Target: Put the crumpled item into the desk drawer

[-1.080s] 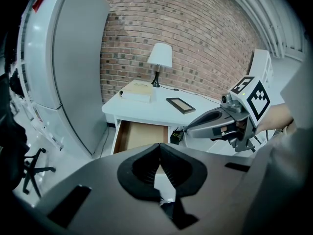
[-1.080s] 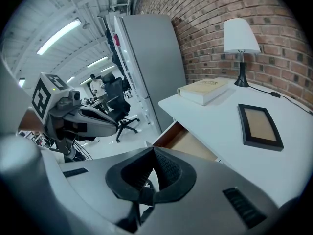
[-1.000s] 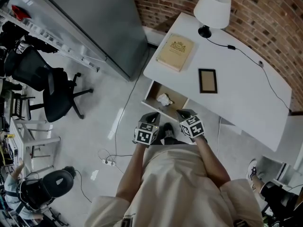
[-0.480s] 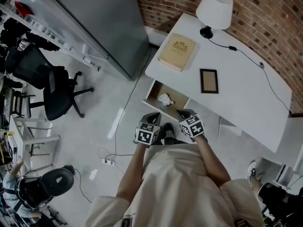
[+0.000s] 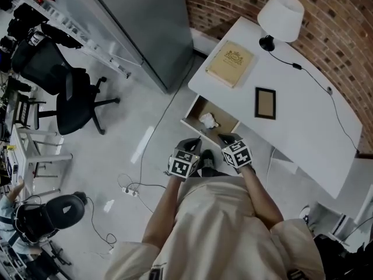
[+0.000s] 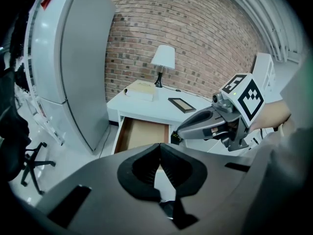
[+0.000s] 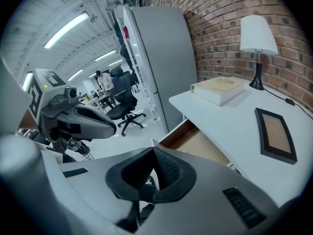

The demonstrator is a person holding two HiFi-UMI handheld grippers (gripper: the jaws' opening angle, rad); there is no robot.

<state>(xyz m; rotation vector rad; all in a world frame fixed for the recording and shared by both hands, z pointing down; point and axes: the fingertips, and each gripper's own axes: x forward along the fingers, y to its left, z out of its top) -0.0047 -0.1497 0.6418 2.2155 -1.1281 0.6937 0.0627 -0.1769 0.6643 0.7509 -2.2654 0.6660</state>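
The white desk (image 5: 303, 127) has its drawer (image 5: 195, 111) pulled open at the front. A crumpled white item (image 5: 207, 120) lies inside it. My left gripper (image 5: 189, 143) and right gripper (image 5: 225, 139) hover side by side just in front of the drawer, apart from it. Both are shut, with nothing between the jaws. In the left gripper view the left gripper (image 6: 160, 146) points at the drawer (image 6: 142, 133), and the right gripper (image 6: 178, 133) shows beside it. The right gripper view looks past the right gripper (image 7: 153, 149) at the drawer (image 7: 198, 143). Neither gripper view shows the crumpled item.
On the desk stand a lamp (image 5: 281, 16), a tan book (image 5: 231, 64) and a dark picture frame (image 5: 265, 103). A tall grey cabinet (image 5: 145, 28) stands left of the desk. A black office chair (image 5: 73, 98) and floor cables (image 5: 131, 188) lie further left.
The head view has shifted, so the desk sits a little further right and lower. Both grippers stay shut before the open drawer, and the crumpled item stays inside.
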